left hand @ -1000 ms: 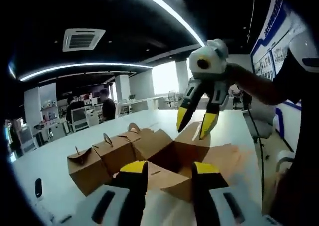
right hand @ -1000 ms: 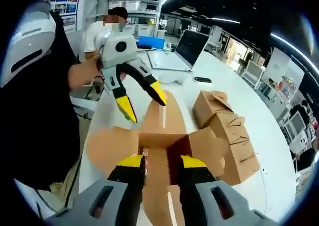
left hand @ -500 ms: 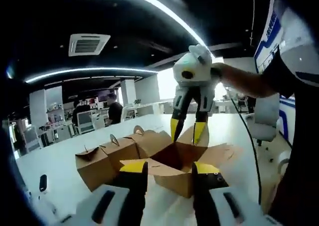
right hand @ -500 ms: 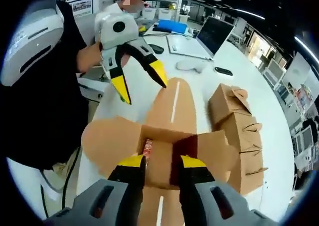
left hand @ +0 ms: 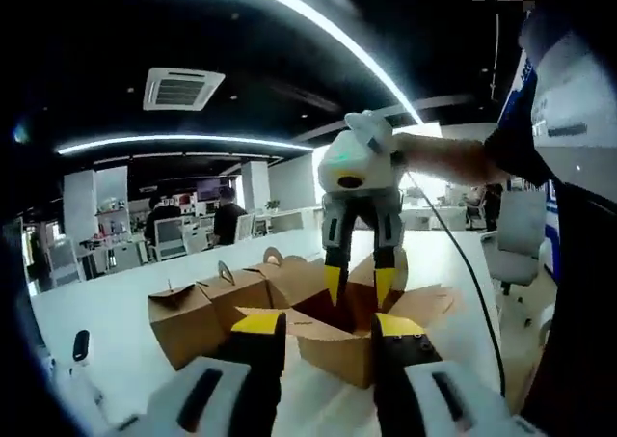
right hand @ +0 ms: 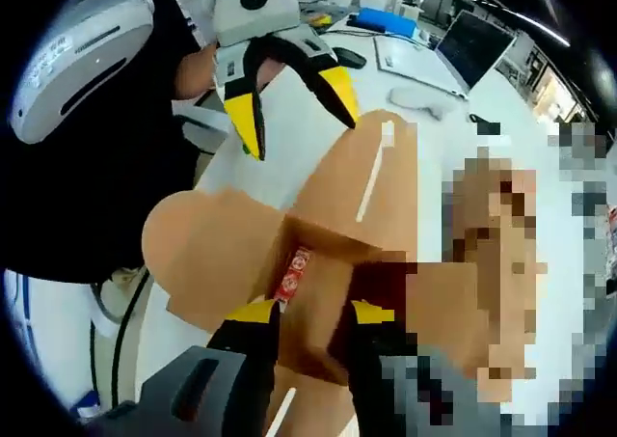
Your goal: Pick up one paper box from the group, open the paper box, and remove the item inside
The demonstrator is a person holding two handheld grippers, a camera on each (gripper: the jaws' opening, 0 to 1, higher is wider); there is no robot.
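The table (left hand: 116, 331) carries the open box (left hand: 333, 336), flaps spread. The right gripper (left hand: 358, 285), jaws parted and empty, hangs over the mouth. The item (right hand: 293, 272) lies at 11 o'clock, long axis running away. The left gripper (right hand: 301, 104) is open, empty, farther off.

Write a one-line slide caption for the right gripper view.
Right gripper poised over opened paper box, red-labelled item inside.
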